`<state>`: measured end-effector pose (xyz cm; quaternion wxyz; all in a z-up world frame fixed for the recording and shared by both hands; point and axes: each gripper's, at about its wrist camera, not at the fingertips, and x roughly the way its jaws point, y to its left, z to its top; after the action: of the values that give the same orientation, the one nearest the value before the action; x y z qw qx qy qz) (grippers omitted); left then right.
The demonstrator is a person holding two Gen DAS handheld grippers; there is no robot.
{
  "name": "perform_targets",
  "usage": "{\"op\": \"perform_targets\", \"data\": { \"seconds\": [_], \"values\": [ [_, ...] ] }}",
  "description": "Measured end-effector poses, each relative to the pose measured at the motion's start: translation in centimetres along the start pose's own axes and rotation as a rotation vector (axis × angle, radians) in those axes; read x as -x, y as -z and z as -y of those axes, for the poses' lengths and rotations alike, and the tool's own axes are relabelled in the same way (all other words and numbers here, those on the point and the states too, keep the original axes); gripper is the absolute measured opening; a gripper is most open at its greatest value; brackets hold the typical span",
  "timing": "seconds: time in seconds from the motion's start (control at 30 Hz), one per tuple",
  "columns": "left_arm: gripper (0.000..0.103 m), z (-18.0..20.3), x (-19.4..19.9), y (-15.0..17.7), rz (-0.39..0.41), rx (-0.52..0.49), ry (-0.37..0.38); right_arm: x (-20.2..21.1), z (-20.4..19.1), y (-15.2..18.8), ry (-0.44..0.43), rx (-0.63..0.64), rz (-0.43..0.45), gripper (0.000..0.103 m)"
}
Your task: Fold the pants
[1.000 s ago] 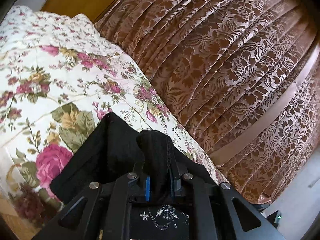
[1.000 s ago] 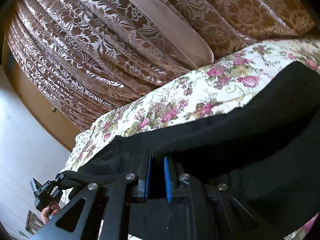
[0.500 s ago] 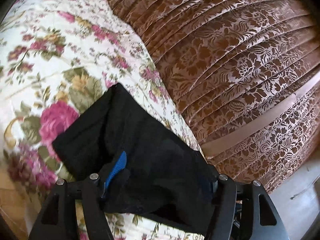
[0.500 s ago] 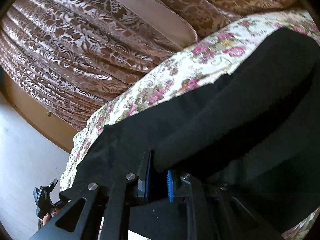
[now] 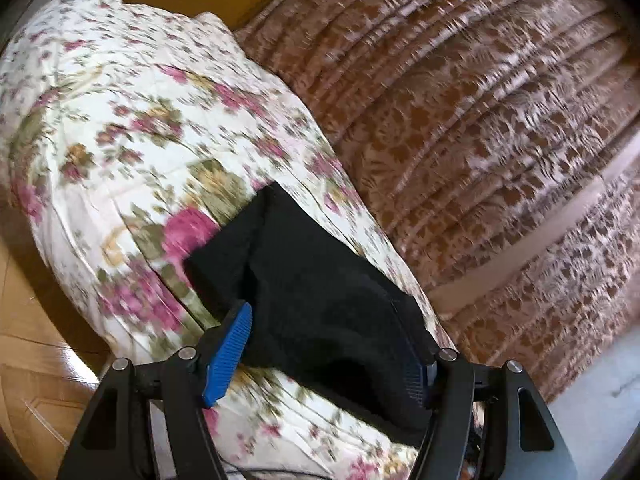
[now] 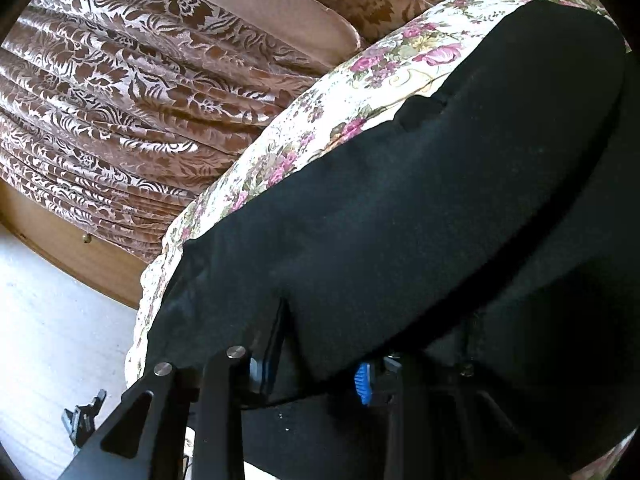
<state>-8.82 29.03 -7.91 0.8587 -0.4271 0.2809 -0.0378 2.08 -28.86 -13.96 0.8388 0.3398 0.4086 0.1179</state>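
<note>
Releasing black pants (image 5: 320,300) onto floral bed cover (image 5: 120,140) | left tongs (image 5: 332,364) wide, cloth lying loosely between | right tongs (image 6: 320,376) opening, fabric between | risk: cloth snagging pads, undoing fold.

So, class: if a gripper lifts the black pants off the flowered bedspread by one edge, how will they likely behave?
Probably floppy: the pants drape over the bedspread and follow its curve. Likely not slippery, since the cloth looks matte and soft. They would probably sag, because the folded end between the open left gripper already slumps.
</note>
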Motion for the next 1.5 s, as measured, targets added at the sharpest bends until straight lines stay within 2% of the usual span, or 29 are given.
{"op": "perform_targets", "data": {
  "seconds": [0.17,0.27,0.43,0.53,0.6,0.63,0.73,0.77,0.87,0.9,0.97,1.03,1.07,1.17,1.23,1.27,1.33,1.37,1.4,1.5],
  "values": [
    [0.067,1.1,-1.6,1.6,-0.105,0.029,0.082,-0.4,-0.4,0.6,0.022,0.056,0.035,0.032],
    [0.066,1.5,-2.7,2.6,-0.156,0.035,0.093,-0.2,-0.4,0.8,0.02,0.07,0.046,0.032],
    [0.062,1.7,-3.5,2.4,-0.15,0.051,0.101,-0.3,0.0,0.8,0.01,0.052,0.049,0.032],
    [0.05,1.9,-3.4,1.3,-0.1,0.05,0.09,-0.3,-0.2,0.8,0.014,0.058,0.052,0.032],
    [0.039,2.2,-3.5,0.5,-0.069,0.038,0.058,0.0,0.1,0.8,0.009,0.032,0.061,0.029],
    [0.037,2.1,-3.6,0.2,-0.064,0.038,0.051,0.1,0.3,0.7,-0.002,0.006,0.066,0.028],
    [0.032,1.6,-4.6,-0.1,-0.097,0.06,0.029,0.4,0.7,0.4,-0.035,-0.046,0.07,0.027],
    [0.028,1.3,-5.0,0.0,-0.11,0.069,0.025,0.4,0.8,0.3,-0.041,-0.054,0.064,0.023],
    [0.024,0.7,-5.8,0.4,-0.141,0.116,0.025,0.1,0.8,0.4,-0.031,-0.048,0.058,0.02],
    [0.024,0.5,-5.7,0.5,-0.148,0.131,0.032,0.2,0.8,0.4,-0.029,-0.045,0.058,0.02],
    [0.024,1.2,-4.2,0.4,-0.082,0.103,0.004,0.2,0.9,0.3,-0.029,-0.052,0.052,0.02],
    [0.024,3.2,-2.2,-0.1,0.0,-0.016,-0.012,0.2,1.1,0.1,-0.047,-0.077,0.045,0.02],
    [0.024,4.0,-1.7,-0.2,0.008,-0.054,0.002,0.2,1.4,0.1,-0.052,-0.083,0.041,0.02],
    [0.033,6.2,-0.9,0.6,-0.034,-0.099,0.079,0.1,1.6,0.0,-0.061,-0.09,0.032,0.02],
    [0.033,6.9,-1.1,2.0,-0.083,-0.092,0.106,0.1,1.5,0.0,-0.057,-0.084,0.031,0.02],
    [0.033,7.0,-1.2,2.6,-0.103,-0.086,0.108,0.1,1.5,0.0,-0.056,-0.081,0.033,0.02],
    [0.041,7.2,-1.7,3.8,-0.149,-0.065,0.107,0.1,1.6,0.1,-0.058,-0.08,0.033,0.02],
    [0.054,7.0,-2.0,4.1,-0.163,-0.056,0.104,0.1,1.5,0.1,-0.058,-0.082,0.032,0.02],
    [0.061,6.8,-2.1,4.4,-0.167,-0.047,0.095,0.1,1.5,0.1,-0.06,-0.083,0.031,0.02],
    [0.062,5.4,-2.5,4.5,-0.172,0.033,0.092,0.1,1.4,0.2,-0.053,-0.077,0.035,0.02]
  ]
}}
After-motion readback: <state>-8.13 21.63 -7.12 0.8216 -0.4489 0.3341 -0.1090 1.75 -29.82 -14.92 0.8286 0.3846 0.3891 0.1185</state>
